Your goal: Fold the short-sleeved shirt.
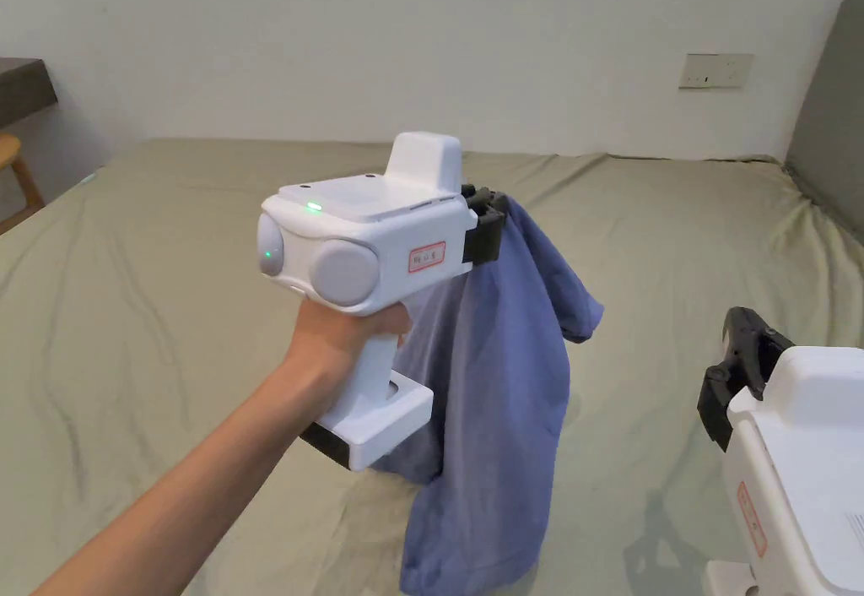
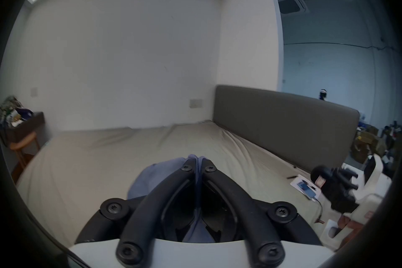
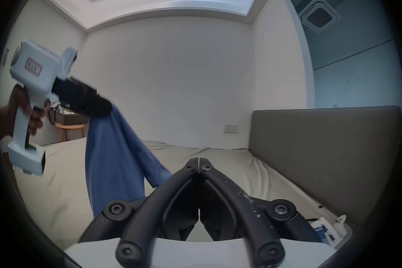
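A blue short-sleeved shirt point(image 1: 498, 387) hangs in the air over the bed, bunched and draping down to the sheet. My left gripper point(image 1: 491, 211) is raised at the middle of the head view and is shut on the shirt's top edge. In the left gripper view the cloth point(image 2: 150, 177) is pinched between the closed jaws of my left gripper point(image 2: 198, 160). My right gripper point(image 1: 736, 344) is low at the right, apart from the shirt. In the right gripper view my right gripper point(image 3: 198, 160) has its jaws together with nothing between them, and the shirt point(image 3: 113, 155) hangs to the left.
The bed point(image 1: 169, 302) with an olive sheet spreads under everything. A grey headboard point(image 1: 831, 116) stands at the right, a wooden stool point(image 1: 17, 176) and dark table at the far left. Papers and a phone point(image 2: 306, 188) lie near the bed's right edge.
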